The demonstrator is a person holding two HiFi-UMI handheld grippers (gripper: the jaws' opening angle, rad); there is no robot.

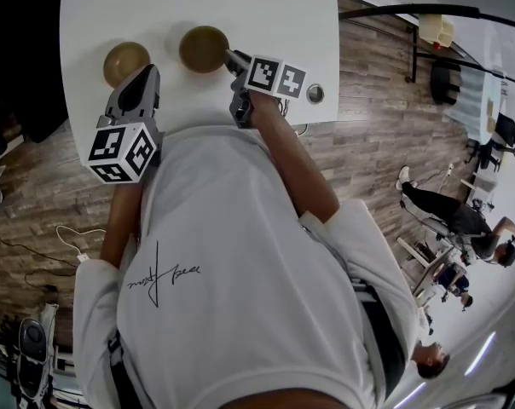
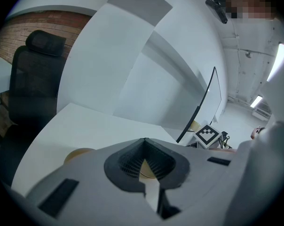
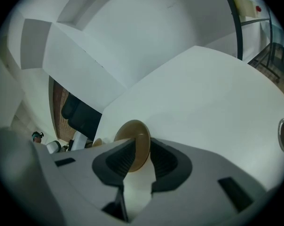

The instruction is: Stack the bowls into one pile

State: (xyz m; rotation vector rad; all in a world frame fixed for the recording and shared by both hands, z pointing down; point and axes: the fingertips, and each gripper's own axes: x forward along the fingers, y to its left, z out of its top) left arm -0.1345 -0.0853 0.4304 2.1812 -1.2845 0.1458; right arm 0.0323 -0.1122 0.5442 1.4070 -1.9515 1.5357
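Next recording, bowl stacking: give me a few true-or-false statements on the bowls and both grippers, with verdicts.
1. The two bowls are already stacked. False: the left bowl and the right bowl sit apart on the white table.
2. The right gripper has the right bowl's rim between its parted jaws. True.
3. The left gripper is wide open. False: its jaws are together, holding nothing.
4. Both bowls are tan. True.

White table (image 1: 266, 15), black chair (image 2: 34, 79)
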